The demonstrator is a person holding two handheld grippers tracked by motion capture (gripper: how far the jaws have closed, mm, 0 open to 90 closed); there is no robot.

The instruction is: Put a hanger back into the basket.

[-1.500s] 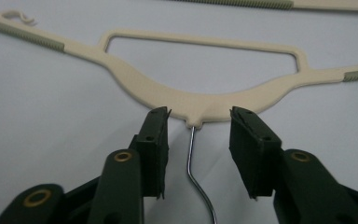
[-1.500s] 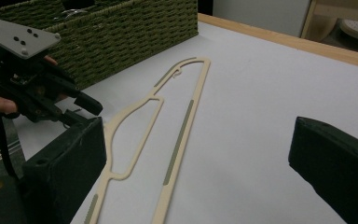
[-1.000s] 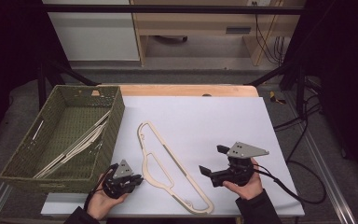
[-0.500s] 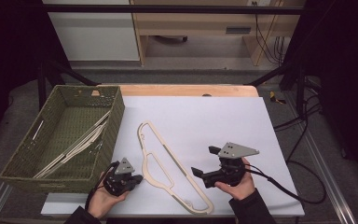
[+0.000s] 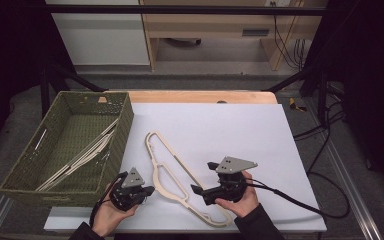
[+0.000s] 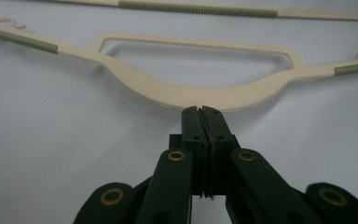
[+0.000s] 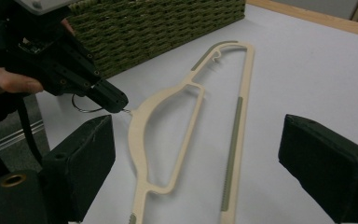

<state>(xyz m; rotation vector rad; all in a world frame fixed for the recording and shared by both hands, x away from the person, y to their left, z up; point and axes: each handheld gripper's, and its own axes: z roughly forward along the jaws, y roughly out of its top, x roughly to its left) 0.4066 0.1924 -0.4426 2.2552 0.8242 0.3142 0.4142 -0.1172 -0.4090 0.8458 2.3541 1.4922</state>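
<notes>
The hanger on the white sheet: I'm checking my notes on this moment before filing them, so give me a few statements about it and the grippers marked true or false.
1. The cream hanger lies flat on the white sheet. True.
2. The left gripper has its jaws wide open. False: they are shut, at the hanger's metal hook, which the right gripper view shows beside the tip.
3. The right gripper stands open, with the hanger between its jaws, untouched. True.
4. The green woven basket sits to the right of the hanger in the high view. False: it sits to the left.
5. More hangers lie in the basket. True.
</notes>
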